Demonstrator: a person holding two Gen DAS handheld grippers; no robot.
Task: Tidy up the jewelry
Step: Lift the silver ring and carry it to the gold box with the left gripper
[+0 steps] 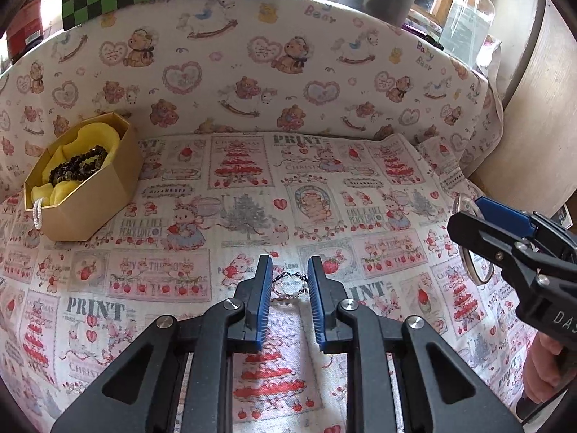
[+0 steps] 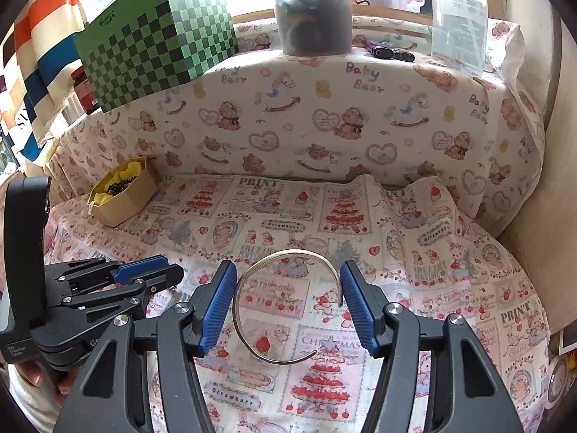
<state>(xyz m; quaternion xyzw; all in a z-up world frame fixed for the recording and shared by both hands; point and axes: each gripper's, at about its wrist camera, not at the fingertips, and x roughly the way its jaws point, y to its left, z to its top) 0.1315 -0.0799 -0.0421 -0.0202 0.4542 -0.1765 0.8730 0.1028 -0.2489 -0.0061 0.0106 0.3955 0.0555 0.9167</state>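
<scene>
Sunlit window ledge (image 2: 389, 12) behind teddy-print cloth backrest (image 2: 324, 115), beige wall (image 1: 533, 126)

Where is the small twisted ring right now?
In the left wrist view, the ring sits low at centre on the printed cloth, between the left gripper's blue pads, far right of the gold box.

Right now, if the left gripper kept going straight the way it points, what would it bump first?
Probably the printed cloth: the left gripper points down at it, already pinching the small twisted ring.

Both wrist cams riding close over printed cloth (image 1: 151, 274), tilting down-fwd — sharing gold octagonal box (image 2: 124, 200) & teddy-print backrest (image 2: 324, 115).
</scene>
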